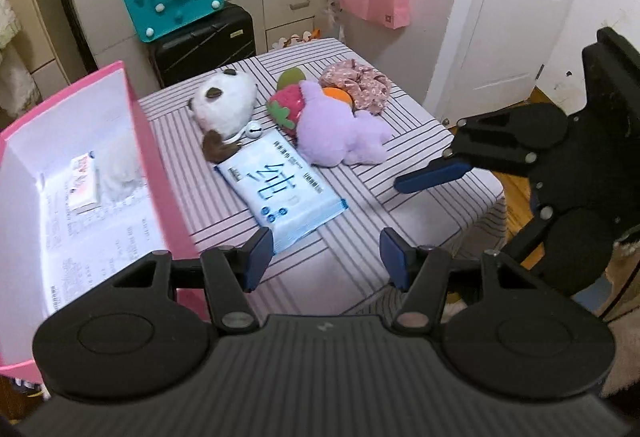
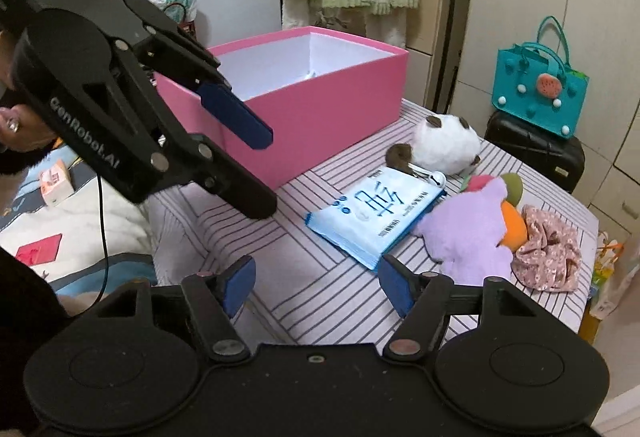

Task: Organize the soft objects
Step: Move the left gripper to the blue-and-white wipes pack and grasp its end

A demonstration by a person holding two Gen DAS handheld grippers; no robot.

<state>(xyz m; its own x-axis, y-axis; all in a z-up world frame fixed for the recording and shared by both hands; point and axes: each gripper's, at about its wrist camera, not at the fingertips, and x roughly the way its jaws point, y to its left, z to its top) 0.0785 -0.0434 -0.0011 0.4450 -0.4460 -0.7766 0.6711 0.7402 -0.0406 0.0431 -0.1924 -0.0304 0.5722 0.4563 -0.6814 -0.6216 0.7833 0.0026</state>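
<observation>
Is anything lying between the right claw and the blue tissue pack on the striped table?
Nothing visible does. The right claw is open and empty, and only bare striped tablecloth lies before the tissue pack. The purple plush sits against the pack's far side.

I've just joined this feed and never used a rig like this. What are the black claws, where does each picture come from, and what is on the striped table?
The black claws are two hand-held grippers with blue pads, each with its own camera looking along its fingers. One picture is from the left gripper, the other from the right gripper. Both stand open and hold nothing.

On the striped table lie a blue tissue pack, a panda plush, a purple plush, a strawberry plush and a floral fabric piece. The pink box stands open; the left view shows a small packet inside.
</observation>
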